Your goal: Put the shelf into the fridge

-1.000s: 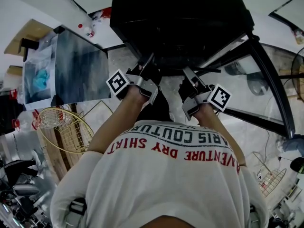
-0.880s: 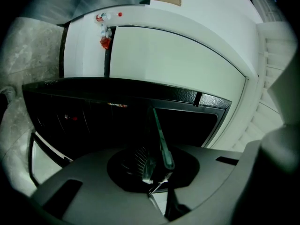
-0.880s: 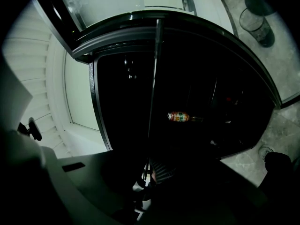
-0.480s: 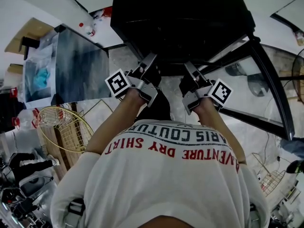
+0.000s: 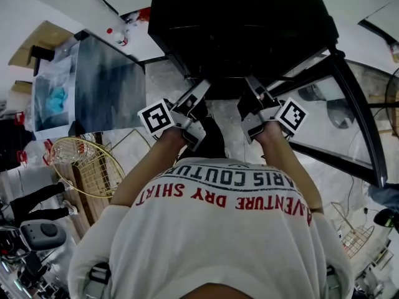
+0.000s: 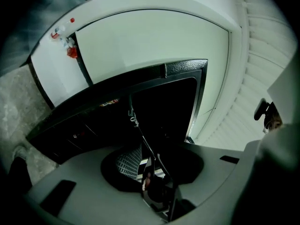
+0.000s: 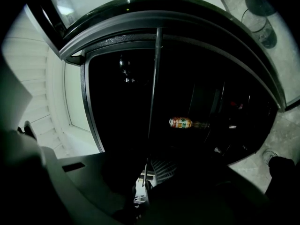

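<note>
Left gripper (image 6: 151, 175): we saw its jaws clamped on the edge of the shelf (image 6: 137, 128) | right gripper (image 7: 142, 182): jaws likewise closed on that thin edge, pads lost in shadow | shelf showed only edge-on, reaching into the open fridge (image 5: 237, 23), far end swallowed by dark | one bottle (image 7: 181, 122) lit deep inside

The shelf (image 7: 153, 93) shows edge-on as a thin dark sheet, its far part reaching into the fridge (image 5: 237, 23) and its near edge clamped in the jaws of the left gripper (image 5: 194, 99) and the right gripper (image 5: 252, 97). The fridge is a black cabinet with a dark interior (little can be made out inside), and its glass door (image 5: 324, 117) is swung wide.
</note>
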The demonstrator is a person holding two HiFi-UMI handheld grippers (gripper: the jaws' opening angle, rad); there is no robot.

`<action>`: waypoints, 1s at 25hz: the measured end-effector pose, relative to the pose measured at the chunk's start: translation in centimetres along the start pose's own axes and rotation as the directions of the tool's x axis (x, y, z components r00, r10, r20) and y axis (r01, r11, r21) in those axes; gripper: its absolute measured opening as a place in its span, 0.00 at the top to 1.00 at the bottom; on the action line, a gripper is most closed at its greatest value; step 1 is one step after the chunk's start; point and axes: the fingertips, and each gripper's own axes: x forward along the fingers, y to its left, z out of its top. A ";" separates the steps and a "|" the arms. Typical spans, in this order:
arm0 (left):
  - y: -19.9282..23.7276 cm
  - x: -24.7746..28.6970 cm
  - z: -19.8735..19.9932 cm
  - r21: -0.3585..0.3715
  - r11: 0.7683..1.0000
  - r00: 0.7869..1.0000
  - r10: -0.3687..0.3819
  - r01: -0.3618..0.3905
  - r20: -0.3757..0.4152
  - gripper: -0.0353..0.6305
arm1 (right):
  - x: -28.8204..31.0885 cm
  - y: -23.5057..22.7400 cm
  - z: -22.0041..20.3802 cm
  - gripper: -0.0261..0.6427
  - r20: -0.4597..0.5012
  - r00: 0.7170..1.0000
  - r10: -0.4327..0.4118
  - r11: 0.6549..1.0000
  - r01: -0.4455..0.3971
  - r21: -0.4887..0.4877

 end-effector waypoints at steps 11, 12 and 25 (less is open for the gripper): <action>-1.7 0.0 -1.7 0.348 0.937 0.976 0.104 -0.031 -0.192 0.87 | 1.6 -0.1 1.5 0.91 0.020 1.000 -0.007 1.000 0.007 0.003; -1.9 0.0 -1.6 0.372 0.928 0.975 0.105 -0.025 -0.197 0.88 | 1.8 -0.1 1.6 0.91 0.021 1.000 -0.005 1.000 0.005 0.004; -3.5 0.3 0.1 0.653 0.757 0.958 0.205 -0.027 -0.198 0.89 | 4.6 -0.4 3.4 0.91 0.054 0.999 -0.007 1.000 0.006 0.009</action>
